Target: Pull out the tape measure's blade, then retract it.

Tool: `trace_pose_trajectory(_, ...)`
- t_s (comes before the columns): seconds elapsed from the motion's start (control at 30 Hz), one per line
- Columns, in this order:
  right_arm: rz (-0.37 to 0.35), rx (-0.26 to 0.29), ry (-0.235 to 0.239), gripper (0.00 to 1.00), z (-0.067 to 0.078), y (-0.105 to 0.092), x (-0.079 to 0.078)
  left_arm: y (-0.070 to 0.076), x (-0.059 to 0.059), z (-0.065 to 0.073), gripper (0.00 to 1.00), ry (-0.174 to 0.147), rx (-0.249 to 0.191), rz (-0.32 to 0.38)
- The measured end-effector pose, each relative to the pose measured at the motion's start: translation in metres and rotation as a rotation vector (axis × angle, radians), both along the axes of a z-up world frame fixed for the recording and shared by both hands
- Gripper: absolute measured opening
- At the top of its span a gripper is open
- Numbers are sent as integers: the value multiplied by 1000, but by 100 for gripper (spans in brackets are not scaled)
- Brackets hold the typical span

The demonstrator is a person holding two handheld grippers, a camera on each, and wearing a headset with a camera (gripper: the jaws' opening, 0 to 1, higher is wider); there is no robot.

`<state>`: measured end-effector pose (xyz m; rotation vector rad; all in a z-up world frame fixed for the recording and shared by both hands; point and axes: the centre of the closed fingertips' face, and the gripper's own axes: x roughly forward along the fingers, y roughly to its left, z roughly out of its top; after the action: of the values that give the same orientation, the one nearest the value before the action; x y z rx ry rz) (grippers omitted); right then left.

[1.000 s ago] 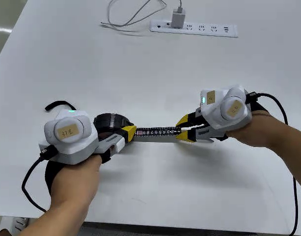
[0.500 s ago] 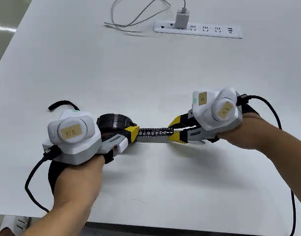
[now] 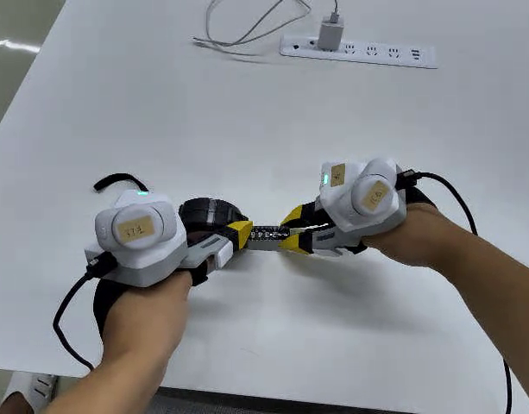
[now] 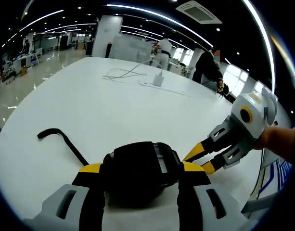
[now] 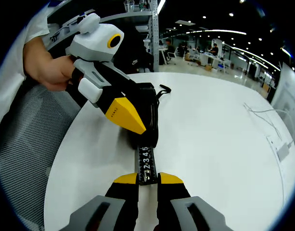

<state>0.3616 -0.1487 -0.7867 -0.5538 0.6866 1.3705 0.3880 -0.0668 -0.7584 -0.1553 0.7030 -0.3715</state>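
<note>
Compared with one second ago, the visible stretch of the narrow dark blade (image 3: 266, 234) with pale digits is much shorter, and the right gripper (image 3: 290, 233) has come closer to the round black tape measure case (image 3: 210, 216). I judge that the pull-out is done and the retraction is nearly finished.

The case lies on the white table (image 3: 247, 112), well apart from the long white power strip (image 3: 359, 52), on the person's side of it. The left gripper (image 3: 236, 231) clamps the case between its jaws, and the right gripper pinches the blade's end.

In the right gripper view the digits 2, 3, 4, 5 are readable on the blade. The tan stickers (image 3: 135, 229) on the grippers carry writing too small to read.
</note>
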Motion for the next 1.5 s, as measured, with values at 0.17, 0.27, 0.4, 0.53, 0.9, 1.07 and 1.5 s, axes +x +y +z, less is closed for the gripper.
trace_pose_trajectory(0.17, -6, 8, 4, 10, -1, 12, 1, 0, 0, 0, 57, 0, -1, 1)
trace_pose_trajectory(0.27, -3, 9, 4, 10, -1, 17, 1, 0, 0, 0, 57, -1, 0, 1)
trace_pose_trajectory(0.4, -2, 14, 7, 10, -1, 24, 1, 0, -1, 1, 57, -1, 0, 1)
trace_pose_trajectory(0.53, -2, 15, 9, 10, -2, 29, 1, 0, -1, 1, 57, -1, 1, 2)
trace_pose_trajectory(0.9, 4, 21, 12, 10, -2, 38, 2, 0, 0, 0, 57, -4, 6, -2)
trace_pose_trajectory(1.07, 3, 21, 10, 11, -4, 38, 2, -1, 0, -1, 57, -4, 8, 1)
trace_pose_trajectory(1.5, -7, 5, 10, 12, -6, 38, 1, -2, 0, -2, 60, -5, 29, -3)
